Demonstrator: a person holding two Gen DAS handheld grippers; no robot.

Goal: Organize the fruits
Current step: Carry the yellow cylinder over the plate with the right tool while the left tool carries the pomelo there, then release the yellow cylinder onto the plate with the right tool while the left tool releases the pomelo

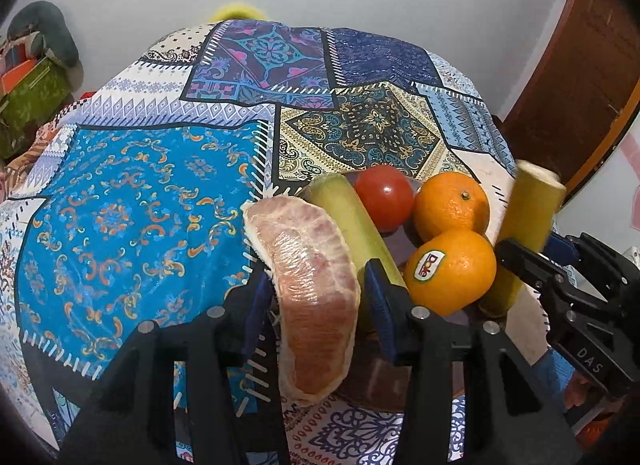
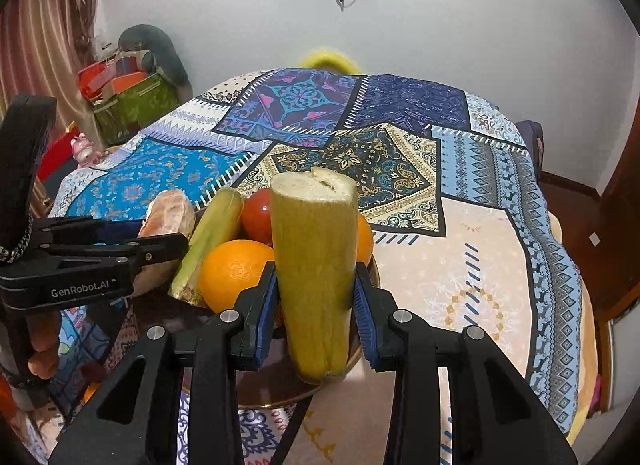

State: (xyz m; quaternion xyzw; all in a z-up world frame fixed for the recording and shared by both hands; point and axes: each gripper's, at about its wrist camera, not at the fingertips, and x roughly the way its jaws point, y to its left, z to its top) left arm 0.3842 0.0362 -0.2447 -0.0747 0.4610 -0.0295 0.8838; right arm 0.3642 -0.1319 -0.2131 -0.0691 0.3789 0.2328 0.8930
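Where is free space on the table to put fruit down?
The patterned tablecloth is bare to the right of the plate, and the blue patch to its left is free too. The plate itself is crowded: two oranges, a tomato and a green stalk.

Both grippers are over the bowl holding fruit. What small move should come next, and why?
Probably lower and release. The right gripper is clamped on the sugarcane piece, held upright with its base at the bowl rim; the left gripper grips the pomelo wedge over the bowl's other edge. The tomato and oranges already sit inside.
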